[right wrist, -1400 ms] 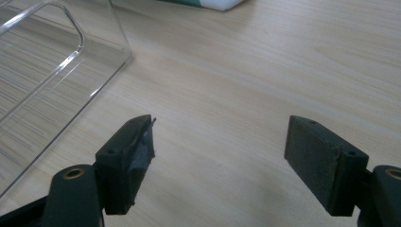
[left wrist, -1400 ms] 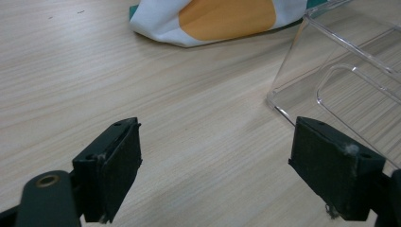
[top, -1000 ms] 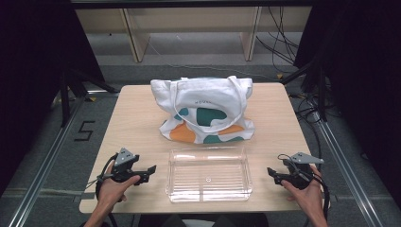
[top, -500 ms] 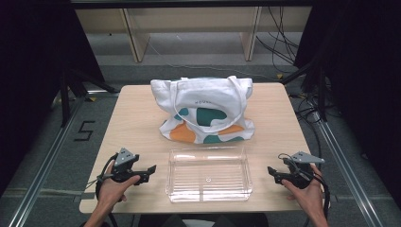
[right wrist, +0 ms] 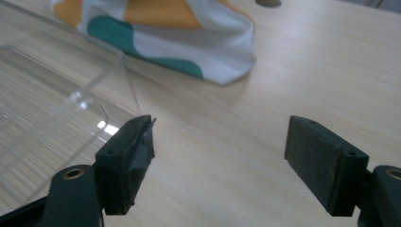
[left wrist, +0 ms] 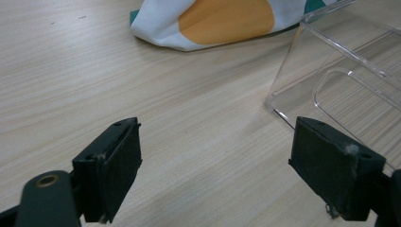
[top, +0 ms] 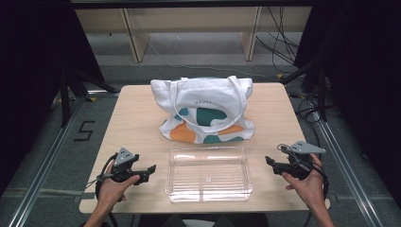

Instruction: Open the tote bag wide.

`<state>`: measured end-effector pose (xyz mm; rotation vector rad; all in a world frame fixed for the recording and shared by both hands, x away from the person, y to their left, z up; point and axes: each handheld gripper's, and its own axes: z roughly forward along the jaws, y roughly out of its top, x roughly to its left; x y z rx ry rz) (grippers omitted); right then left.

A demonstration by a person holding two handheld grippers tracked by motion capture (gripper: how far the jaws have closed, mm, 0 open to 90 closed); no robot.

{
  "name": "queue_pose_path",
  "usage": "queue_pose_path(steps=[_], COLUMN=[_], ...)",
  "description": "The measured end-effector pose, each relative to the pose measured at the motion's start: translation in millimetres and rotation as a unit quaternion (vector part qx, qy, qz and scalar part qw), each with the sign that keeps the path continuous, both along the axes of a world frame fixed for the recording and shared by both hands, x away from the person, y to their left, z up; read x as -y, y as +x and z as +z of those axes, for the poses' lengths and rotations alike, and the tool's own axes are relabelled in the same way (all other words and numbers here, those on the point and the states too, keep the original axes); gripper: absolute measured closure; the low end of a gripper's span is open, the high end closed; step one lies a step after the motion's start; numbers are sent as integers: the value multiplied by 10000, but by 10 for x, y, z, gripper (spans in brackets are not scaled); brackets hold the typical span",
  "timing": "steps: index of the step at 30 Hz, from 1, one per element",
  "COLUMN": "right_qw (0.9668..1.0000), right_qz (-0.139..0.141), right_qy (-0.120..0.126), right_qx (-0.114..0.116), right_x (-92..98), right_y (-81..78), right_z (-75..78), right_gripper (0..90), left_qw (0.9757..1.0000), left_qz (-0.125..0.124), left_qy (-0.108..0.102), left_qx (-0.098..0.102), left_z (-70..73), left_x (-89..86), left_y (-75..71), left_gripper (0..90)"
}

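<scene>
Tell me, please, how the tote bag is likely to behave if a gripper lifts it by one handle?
The tote bag lies slumped and creased, so it will probably sag rather than hold shape. Its bulging body suggests something inside, so it may swing or tilt under a single handle.

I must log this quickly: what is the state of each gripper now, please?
Left gripper: open, holding nothing, beside the clear bin.
Right gripper: open, holding nothing, above the table.

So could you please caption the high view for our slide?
Two open grippers, left and right, flank a clear tray before a tote bag.
</scene>
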<state>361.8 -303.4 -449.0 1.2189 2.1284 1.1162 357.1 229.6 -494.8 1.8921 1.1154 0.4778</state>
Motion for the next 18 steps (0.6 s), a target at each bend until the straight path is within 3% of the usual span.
queue_pose_path(steps=[2, 4, 6, 10, 12, 13, 17, 18], right_qw=[9997, 9993, 9984, 9976, 9964, 9968, 9944, 9947], right_qz=[150, 146, 344, 452, 505, 565, 645, 646], right_qy=[-34, 94, 105, 219, 234, 162, -165, -112], right_qx=[170, 317, 427, 487, 646, 549, 826, 798], right_x=[-23, -75, -91, -203, -277, -309, -463, -509], right_y=[47, 64, 138, 234, 299, 318, 443, 467], right_z=[121, 258, 402, 651, 753, 821, 1049, 1100], right_gripper=[154, 160, 160, 190, 205, 214, 231, 237], left_qw=[10000, 10000, 10000, 10000, 9999, 9999, 9999, 9999], left_qz=[26, 34, 47, 48, 46, 38, 15, 31], left_qy=[-42, -64, -70, -77, -114, -97, -105, -105], left_qx=[-32, -5, 2, 14, 26, 28, 6, 25], left_z=[1, 0, 0, 2, 2, 5, 9, 7], left_x=[1, 2, 1, -1, 3, 0, -5, -2], left_y=[4, 6, 5, 4, 3, 2, 2, 1], left_gripper=[163, 163, 162, 163, 163, 163, 163, 163])
